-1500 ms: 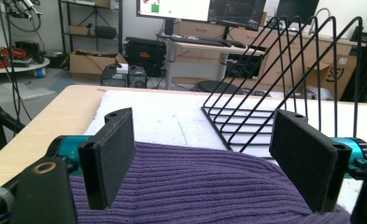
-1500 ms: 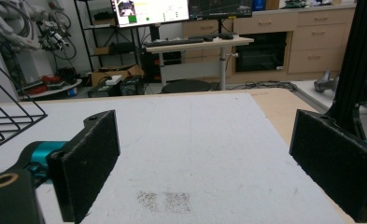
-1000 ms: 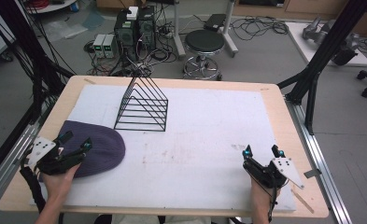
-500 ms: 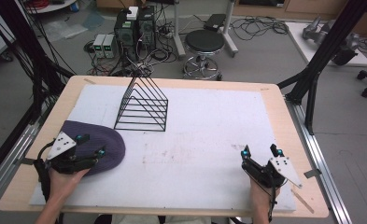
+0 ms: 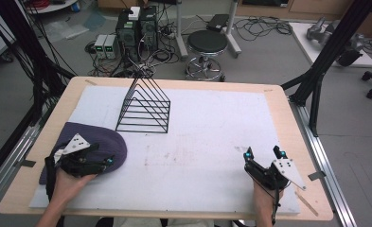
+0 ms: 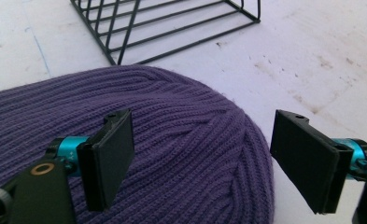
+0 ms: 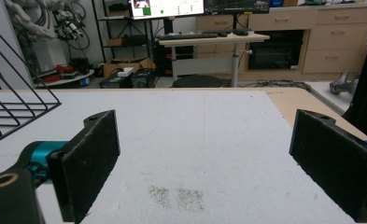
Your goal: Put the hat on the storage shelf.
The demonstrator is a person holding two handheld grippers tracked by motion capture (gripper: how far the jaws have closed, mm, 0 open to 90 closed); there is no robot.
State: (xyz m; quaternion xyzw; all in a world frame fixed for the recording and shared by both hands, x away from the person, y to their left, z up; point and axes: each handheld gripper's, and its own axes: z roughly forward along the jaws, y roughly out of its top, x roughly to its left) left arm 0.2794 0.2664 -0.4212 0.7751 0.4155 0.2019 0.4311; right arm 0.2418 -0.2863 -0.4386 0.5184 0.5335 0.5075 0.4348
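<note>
1. Table (image 5: pixel 278 101): pale wooden top with rounded corners, overlaid by a white sheet (image 5: pixel 212 142) that carries faint grey scuffs near its middle.
2. Knit hat (image 5: pixel 105 142): purple, ribbed, dome-shaped, lying flat near the table's left edge. The left gripper view resolves its knit ribs, which converge toward the rounded crown; the high view gives only a smooth dark patch.
3. Wire rack (image 5: pixel 143 106): black thin rods forming a triangular prism, standing toward the far edge of the table, just beyond the hat. Whether the two touch cannot be told.
4. Left gripper (image 5: pixel 109 161): held in the person's left hand (image 5: pixel 72 182) above the hat, a grey three-cornered plate on top. In the left gripper view its flat black jaws stand wide apart over the hat's crown, one above the knit and the other above the white sheet beside it; nothing is gripped.
5. Right gripper (image 5: pixel 264 152): held by the right hand (image 5: pixel 264 201) near the table's near right corner, well apart from the hat. The right gripper view shows rough-faced black pads (image 7: pixel 90 161) spread wide over bare sheet, and beyond the table a desk with monitors (image 7: pixel 209 32).
</note>
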